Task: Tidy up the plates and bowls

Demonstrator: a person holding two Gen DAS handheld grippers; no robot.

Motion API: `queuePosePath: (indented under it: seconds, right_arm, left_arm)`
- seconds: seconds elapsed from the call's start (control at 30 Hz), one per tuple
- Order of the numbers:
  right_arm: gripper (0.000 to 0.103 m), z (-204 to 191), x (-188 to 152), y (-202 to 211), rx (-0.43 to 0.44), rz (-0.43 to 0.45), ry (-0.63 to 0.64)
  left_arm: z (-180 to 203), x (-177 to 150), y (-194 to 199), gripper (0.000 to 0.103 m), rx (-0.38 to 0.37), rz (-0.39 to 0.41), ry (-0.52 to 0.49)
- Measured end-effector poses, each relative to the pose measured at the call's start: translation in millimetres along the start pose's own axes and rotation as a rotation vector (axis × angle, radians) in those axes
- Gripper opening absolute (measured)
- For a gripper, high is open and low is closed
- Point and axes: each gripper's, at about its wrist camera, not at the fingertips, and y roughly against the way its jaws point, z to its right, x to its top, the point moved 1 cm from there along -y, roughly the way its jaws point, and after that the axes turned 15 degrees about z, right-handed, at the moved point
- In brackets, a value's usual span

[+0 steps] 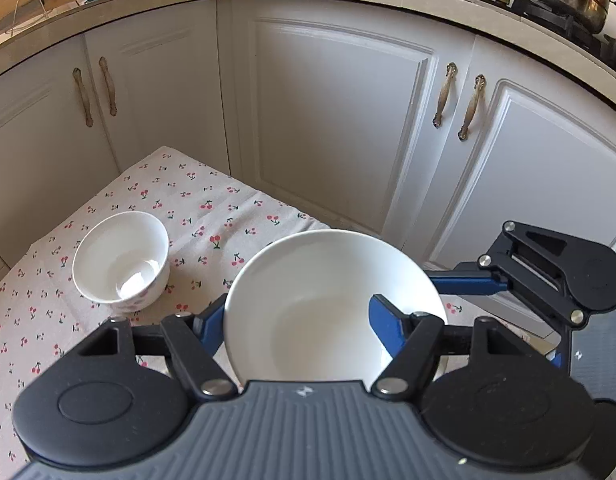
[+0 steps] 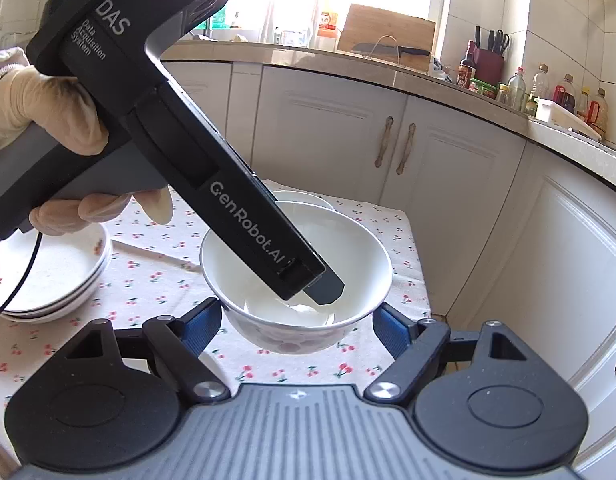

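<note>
Bowl [image 2: 348, 248] pinched across its width by R gripper [image 2: 297, 320], pads on both outer walls. L gripper [image 1: 299, 326]: one finger outside the rim, other inside; clamped or not, can't tell. Small bowl [image 1: 121, 260] on cloth [image 1: 211, 208], ahead & left of L fingers, well apart. Probably nesting target.

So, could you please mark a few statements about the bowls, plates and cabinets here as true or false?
1. The white bowl between the left gripper fingers holds food. False: it is empty.
2. A smaller bowl stands upright on the cherry-print tablecloth. True.
3. Stacked plates lie on that cloth. True.
4. The cabinet doors stand open. False: they are closed.
5. The hand holding the left gripper is bare. False: it is gloved.
</note>
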Motion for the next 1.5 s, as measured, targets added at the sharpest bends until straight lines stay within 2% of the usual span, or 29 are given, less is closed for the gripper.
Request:
queuePosePath:
  seconds: [0.47,0.6,0.7,1.1,1.5]
  right_arm:
    - [0.086,-43.4,-5.4,39.7,0.072,-0.005,-0.012]
    - [0.086,-49.6,-12.5,42.9,0.093,-0.022,-0.02]
    - [0.086,-53.9,-16.7,42.8,0.107,-0.037,-0.006]
    - [0.086,-56.8,-25.1,42.0,0.129,-0.074,0.0]
    - [0.086,-60.2,-31.2,40.6,0.149,-0.1,0.0]
  left_arm:
    - [12.2,-43.9,45.2,0.072,0.027,0.001,0.055]
    - [15.8,-56.1,47.4,0.073,0.038,-0.021,0.058]
    - [18.3,-63.0,48.6,0.078,0.037,-0.031,0.059]
    - [20.1,-73.7,50.0,0.078,0.022,-0.027,0.075]
    - [21.1,-83.1,45.0,0.078,0.022,-0.061,0.057]
